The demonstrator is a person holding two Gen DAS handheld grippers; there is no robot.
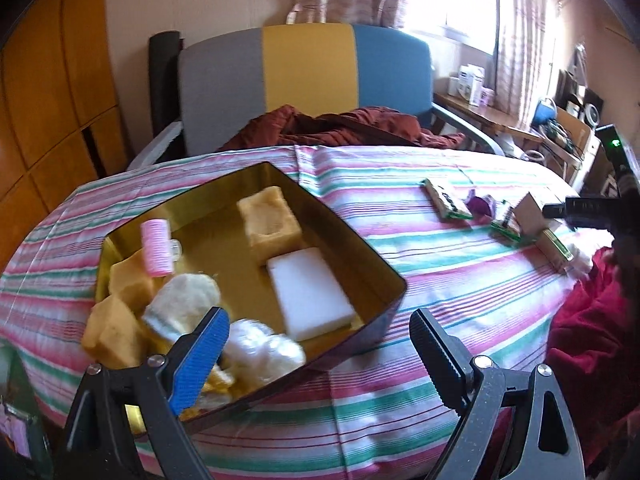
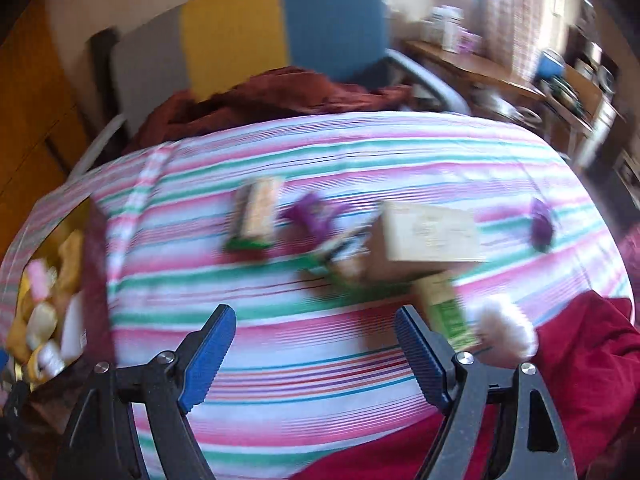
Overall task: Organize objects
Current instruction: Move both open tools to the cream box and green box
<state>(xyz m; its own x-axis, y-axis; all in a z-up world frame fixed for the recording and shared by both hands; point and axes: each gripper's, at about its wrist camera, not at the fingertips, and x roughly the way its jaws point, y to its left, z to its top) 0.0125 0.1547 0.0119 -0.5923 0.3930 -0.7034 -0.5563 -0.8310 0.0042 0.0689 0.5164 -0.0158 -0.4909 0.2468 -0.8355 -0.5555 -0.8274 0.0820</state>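
Observation:
A dark box with a gold inside sits on the striped cloth. It holds yellow sponges, a white block, a pink hair roller and white fluffy pieces. My left gripper is open and empty over the box's near corner. My right gripper is open and empty above the cloth, short of a cardboard box, green-edged packets, purple wrappers and a white fluffy piece. The right view is blurred. The right gripper also shows in the left wrist view.
A grey, yellow and blue chair with a brown-red cloth stands behind the table. A red garment lies at the near right edge. A cluttered wooden desk is at the right, wooden cabinets at the left.

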